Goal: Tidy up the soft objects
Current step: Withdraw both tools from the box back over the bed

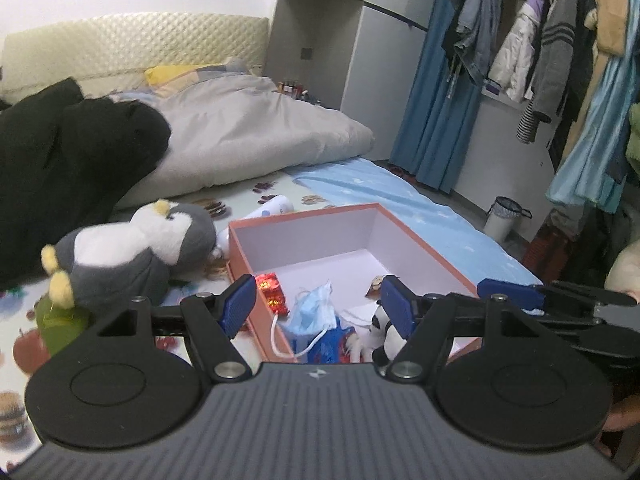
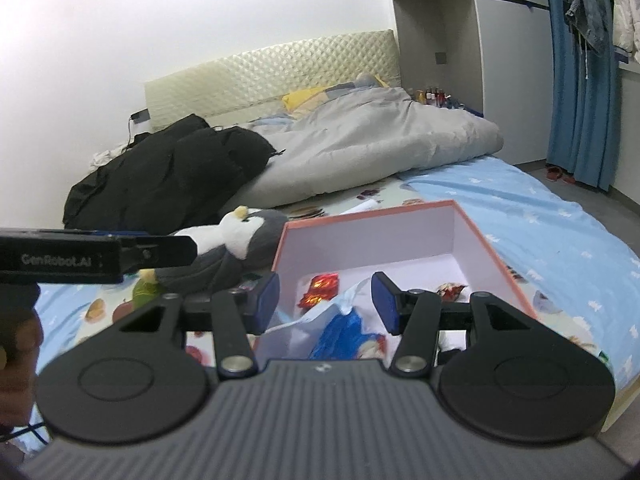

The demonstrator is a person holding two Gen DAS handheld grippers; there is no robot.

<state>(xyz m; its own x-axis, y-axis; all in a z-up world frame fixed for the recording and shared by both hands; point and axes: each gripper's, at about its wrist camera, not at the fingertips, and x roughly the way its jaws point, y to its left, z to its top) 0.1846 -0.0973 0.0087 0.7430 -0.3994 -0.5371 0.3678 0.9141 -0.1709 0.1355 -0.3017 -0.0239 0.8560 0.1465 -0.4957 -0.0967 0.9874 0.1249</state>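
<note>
Both grippers hang over the near end of an open box on a bed, jaws wide and holding nothing. The left gripper [image 1: 318, 304] spreads its blue pads above a face mask [image 1: 314, 314] and a small panda toy [image 1: 382, 332], which lie inside the box [image 1: 304, 218] at its near end. A red foil packet [image 1: 272, 292] sits just behind the left pad, against the box's left wall, and a blue bag [image 1: 332, 340] lies under the mask.

The right gripper [image 2: 326, 302] hovers over the same corner, its pads apart above the blue bag [image 2: 344, 336] and the pale mask [image 2: 316, 314]. Two foil packets [image 2: 320, 290] rest further in on the white floor of the box [image 2: 496, 252]; the far half of that floor is bare.

Just left of the box, outside it, a grey-and-white plush penguin [image 1: 132, 256] lies on its side on the printed sheet [image 1: 12, 336], touching or nearly touching the box's left wall. A green toy [image 1: 60, 320] sits near the penguin's feet. A white bottle [image 1: 272, 208] lies beyond the box's far corner.

Further back, a black coat [image 1: 68, 152] and a grey duvet [image 1: 248, 132] are heaped toward the headboard [image 1: 132, 44]. A blue blanket [image 1: 400, 196] runs along the right edge of the bed, with a blue curtain [image 1: 440, 80], hanging clothes [image 1: 552, 48] and a bin [image 1: 502, 218] beyond.
</note>
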